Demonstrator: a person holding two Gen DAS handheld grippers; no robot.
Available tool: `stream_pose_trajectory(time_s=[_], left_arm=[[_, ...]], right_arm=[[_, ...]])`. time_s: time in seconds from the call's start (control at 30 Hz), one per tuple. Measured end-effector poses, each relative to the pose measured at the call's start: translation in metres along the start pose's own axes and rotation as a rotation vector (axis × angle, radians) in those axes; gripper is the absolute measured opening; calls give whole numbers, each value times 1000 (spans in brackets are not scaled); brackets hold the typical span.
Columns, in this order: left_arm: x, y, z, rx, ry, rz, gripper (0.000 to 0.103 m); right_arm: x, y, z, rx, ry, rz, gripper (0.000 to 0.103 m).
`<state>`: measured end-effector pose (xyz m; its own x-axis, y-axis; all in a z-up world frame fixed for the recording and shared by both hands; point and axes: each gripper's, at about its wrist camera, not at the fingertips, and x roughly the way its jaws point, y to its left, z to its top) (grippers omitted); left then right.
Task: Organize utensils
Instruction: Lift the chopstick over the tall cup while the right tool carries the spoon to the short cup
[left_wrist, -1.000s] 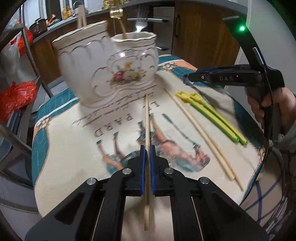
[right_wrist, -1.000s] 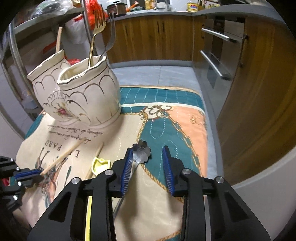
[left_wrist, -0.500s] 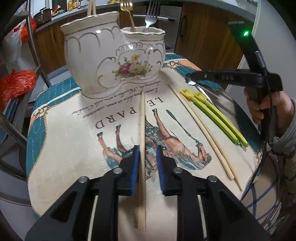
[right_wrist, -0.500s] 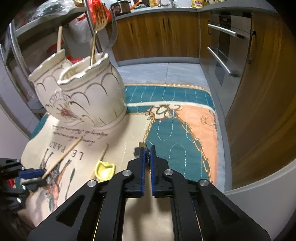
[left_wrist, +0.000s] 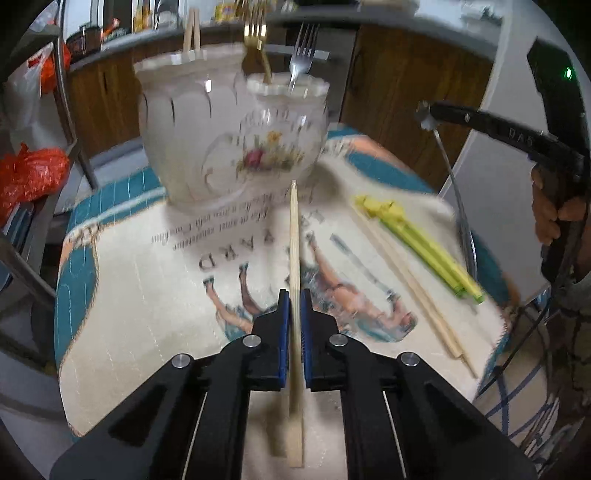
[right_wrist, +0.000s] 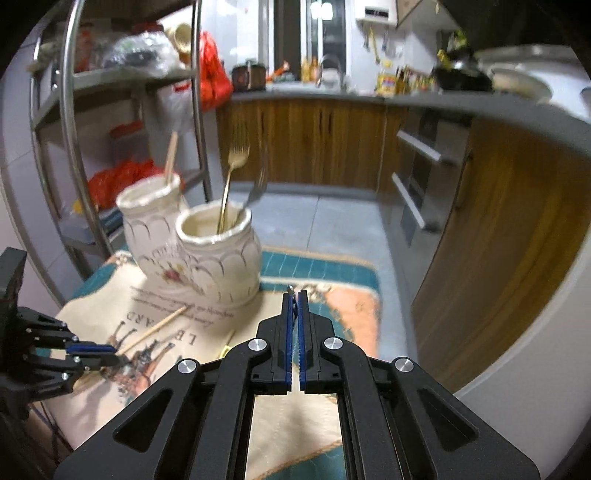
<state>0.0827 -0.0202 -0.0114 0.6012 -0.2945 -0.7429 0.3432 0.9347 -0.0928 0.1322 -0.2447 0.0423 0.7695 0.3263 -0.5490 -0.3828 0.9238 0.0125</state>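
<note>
My left gripper (left_wrist: 294, 297) is shut on a wooden chopstick (left_wrist: 294, 236) that points at the white double ceramic holder (left_wrist: 229, 136). The holder carries chopsticks in its taller pot and a gold fork (left_wrist: 255, 40) and a silver fork (left_wrist: 303, 48) in the lower pot. My right gripper (right_wrist: 294, 299) is shut on a metal spoon (left_wrist: 448, 166), which hangs lifted above the cloth; in the right wrist view only the spoon's handle end (right_wrist: 291, 295) shows between the jaws. The right gripper also shows in the left wrist view (left_wrist: 424, 112).
Two wooden chopsticks (left_wrist: 406, 280) and yellow-green plastic utensils (left_wrist: 424, 243) lie on the printed cloth (left_wrist: 147, 295) to the right. A metal rack (right_wrist: 70, 140) with red bags stands left. Wooden cabinets (right_wrist: 314, 140) and an oven are behind and right.
My left gripper closed on the chopstick and lifted it a little. My right gripper, shut on the spoon, rose well above the cloth, carrying the spoon up.
</note>
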Motion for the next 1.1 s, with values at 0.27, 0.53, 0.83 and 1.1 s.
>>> stream_pose_trajectory(time_s=[0.27,0.53,0.83,1.1], left_arm=[[-31,9,-5,-5,-233,4,6],[-61,19,14,-26,-428,-6,6],[-76,39,77,-35,-583,8,6],[-67,71,128,-118,-688,-29,6]], right_arm=[[-50,7,11,-14,-173,-65,3],[-63,29,41,-53,-298,-131,3],[-35,37,80,-26,-333,-124,3],[2,34,116,89,-380,-133,3]])
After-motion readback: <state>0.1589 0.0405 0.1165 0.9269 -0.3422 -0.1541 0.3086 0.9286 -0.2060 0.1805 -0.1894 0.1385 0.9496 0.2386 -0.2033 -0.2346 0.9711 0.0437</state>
